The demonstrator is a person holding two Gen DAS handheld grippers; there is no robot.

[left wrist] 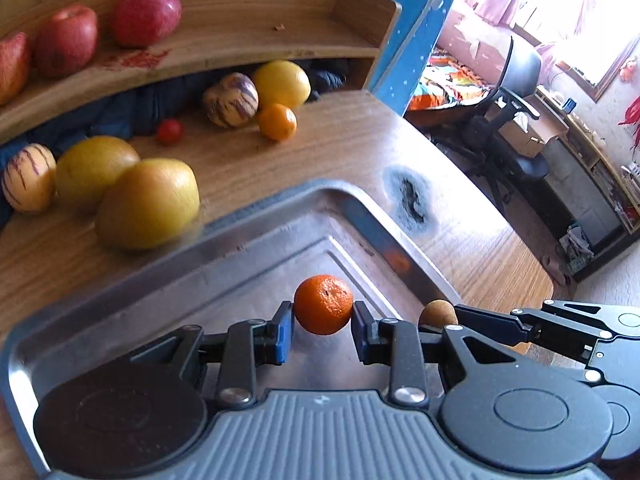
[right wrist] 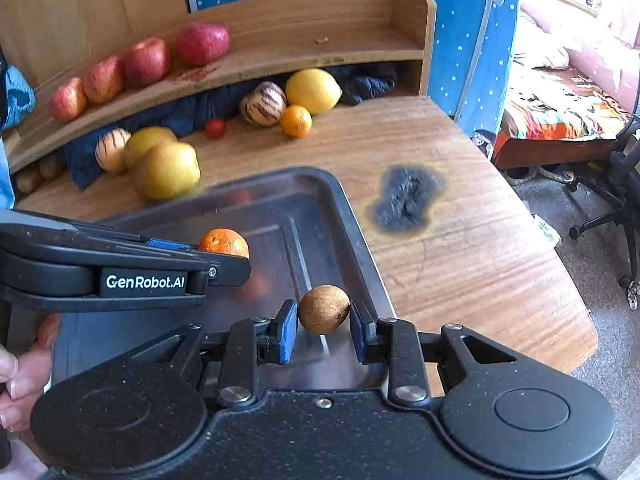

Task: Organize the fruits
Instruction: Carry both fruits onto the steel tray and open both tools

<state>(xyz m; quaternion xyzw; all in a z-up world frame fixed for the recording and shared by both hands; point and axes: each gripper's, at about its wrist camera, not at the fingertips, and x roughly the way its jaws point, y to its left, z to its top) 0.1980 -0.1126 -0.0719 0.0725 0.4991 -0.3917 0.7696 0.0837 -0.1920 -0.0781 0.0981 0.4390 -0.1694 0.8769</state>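
Two fruits, mandarin and brown fruit, sit between hand-held gripper fingers.

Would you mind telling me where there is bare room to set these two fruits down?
The metal tray floor looks bare ahead of both grippers. The shelf's right half, beyond the red apples, is free. The table under the shelf is crowded with fruit.

Both wrist views look closely down over the metal tray.
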